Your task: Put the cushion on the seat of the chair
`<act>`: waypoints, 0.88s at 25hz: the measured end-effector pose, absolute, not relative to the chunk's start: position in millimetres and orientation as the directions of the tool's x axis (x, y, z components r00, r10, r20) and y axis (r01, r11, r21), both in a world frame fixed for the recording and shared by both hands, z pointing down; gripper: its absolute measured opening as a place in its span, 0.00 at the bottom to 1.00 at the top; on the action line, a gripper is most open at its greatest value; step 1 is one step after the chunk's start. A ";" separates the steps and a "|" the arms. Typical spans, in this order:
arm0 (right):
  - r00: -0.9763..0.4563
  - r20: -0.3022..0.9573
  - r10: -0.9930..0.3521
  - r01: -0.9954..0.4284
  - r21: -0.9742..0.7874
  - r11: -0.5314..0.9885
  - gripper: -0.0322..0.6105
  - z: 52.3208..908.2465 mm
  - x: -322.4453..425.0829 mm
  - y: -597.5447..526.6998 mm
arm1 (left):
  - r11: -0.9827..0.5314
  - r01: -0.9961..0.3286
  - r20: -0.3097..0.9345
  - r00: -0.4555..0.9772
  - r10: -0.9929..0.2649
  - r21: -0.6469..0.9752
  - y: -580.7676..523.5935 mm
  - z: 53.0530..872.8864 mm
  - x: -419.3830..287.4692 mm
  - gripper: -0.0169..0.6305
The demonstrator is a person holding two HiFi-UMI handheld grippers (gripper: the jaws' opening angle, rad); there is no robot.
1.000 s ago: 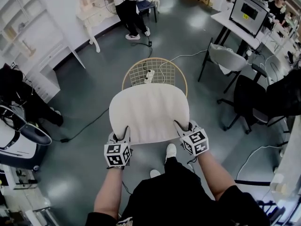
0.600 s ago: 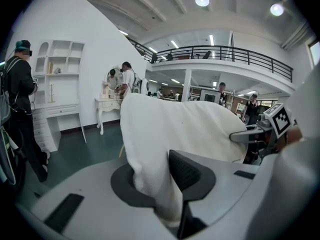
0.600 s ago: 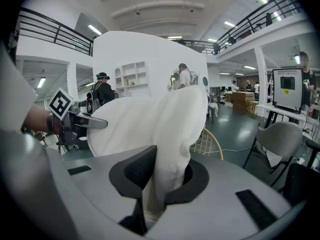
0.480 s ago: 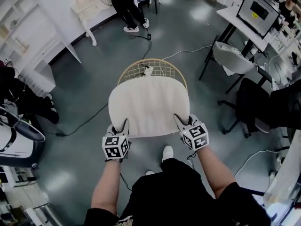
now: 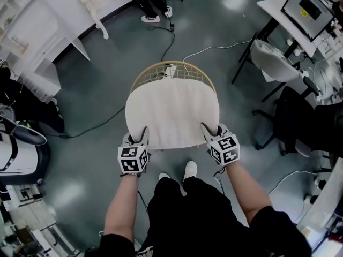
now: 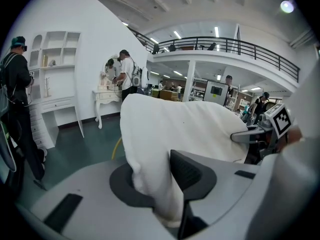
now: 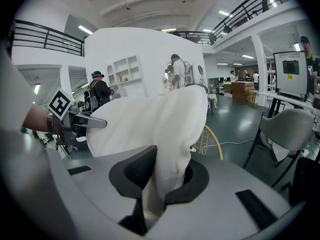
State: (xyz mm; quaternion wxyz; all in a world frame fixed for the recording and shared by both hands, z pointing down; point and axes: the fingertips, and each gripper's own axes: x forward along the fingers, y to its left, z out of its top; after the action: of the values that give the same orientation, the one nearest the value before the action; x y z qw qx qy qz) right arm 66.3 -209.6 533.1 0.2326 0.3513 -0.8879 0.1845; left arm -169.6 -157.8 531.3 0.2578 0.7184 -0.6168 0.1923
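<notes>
Cushion (image 5: 172, 114) over chair (image 5: 185, 71); right gripper (image 5: 208, 130) clamped, left gripper (image 5: 143, 135) just loosening.

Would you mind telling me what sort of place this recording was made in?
Probably a large open-plan lab or workshop hall: a railed mezzanine runs overhead, a monitor stands on a desk, and cables trail across the floor.

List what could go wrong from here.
The left gripper, whose jaws have just been opening around the cushion corner, may drop that side early. The cushion hides most of the chair, so it may land off-centre. The right gripper pinches only an edge, which could slip.
</notes>
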 end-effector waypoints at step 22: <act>-0.510 0.700 -0.500 -0.793 -0.158 0.588 0.15 728.3 44.6 -250.2 | -0.195 -0.952 0.700 0.304 -0.646 0.235 -216.7 739.4 -197.4 0.22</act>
State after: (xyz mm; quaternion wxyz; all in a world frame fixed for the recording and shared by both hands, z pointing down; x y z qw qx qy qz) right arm 44.6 -250.2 728.3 0.3088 0.3870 -0.8358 0.2372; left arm -197.4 -216.7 739.4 0.3297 0.7372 -0.5422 0.2320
